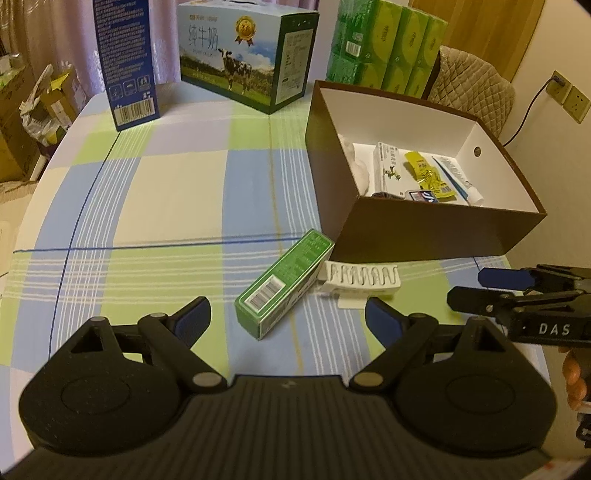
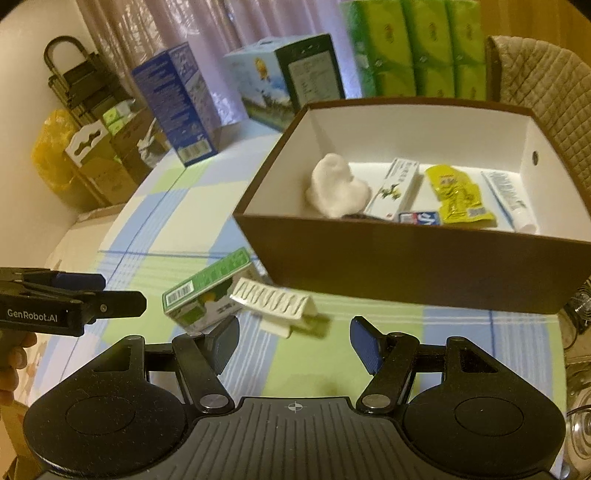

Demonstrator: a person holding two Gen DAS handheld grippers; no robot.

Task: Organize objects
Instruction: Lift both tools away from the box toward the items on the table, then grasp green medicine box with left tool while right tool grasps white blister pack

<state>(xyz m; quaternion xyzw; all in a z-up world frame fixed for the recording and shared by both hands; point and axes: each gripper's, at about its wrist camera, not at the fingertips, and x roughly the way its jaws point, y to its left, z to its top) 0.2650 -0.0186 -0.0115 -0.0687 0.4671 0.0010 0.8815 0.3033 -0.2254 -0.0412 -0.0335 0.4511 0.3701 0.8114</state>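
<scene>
Both tools gape empty; green carton point(image 1: 284, 284) lies flat, long axis angled toward brown box point(image 1: 417, 236)

We list a desk point(image 1: 166, 192) under a checked cloth of blue, green and cream, with pale pink curtains point(image 1: 66, 40) hanging behind it and cream walls point(image 1: 554, 48) to either side. At the far right we note a chair with a quilted beige cover point(image 1: 472, 81), a wooden panel point(image 1: 487, 29) behind it, and wall sockets point(image 1: 570, 98) with a plug and dark cable. On the left we record cardboard boxes point(image 1: 22, 122) piled on the floor, a yellow bag point(image 2: 55, 155) and a black folding trolley point(image 2: 85, 81); the light is warm and dim.
</scene>
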